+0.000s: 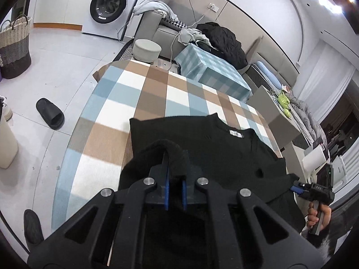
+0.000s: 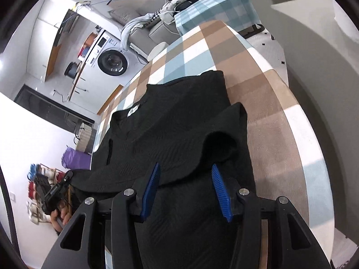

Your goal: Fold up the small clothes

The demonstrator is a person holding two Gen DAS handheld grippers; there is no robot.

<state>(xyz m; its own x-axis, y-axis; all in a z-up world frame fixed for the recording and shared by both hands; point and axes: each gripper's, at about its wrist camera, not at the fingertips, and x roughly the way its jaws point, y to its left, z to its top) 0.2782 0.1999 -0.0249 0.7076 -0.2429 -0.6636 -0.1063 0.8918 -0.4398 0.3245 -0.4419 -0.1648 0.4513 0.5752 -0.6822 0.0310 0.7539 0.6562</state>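
The left gripper [image 1: 174, 174] is clenched on the near hem of the black knitted sweater [image 1: 215, 148], whose collar points far; the right gripper [image 2: 186, 188] straddles the hem unclosed.

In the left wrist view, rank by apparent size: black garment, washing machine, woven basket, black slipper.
1. black garment, though nearest the camera
2. washing machine
3. woven basket
4. black slipper

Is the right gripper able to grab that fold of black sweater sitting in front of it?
Probably yes: the right gripper is open, with a raised fold of the black sweater lying between its fingers and nothing blocking.
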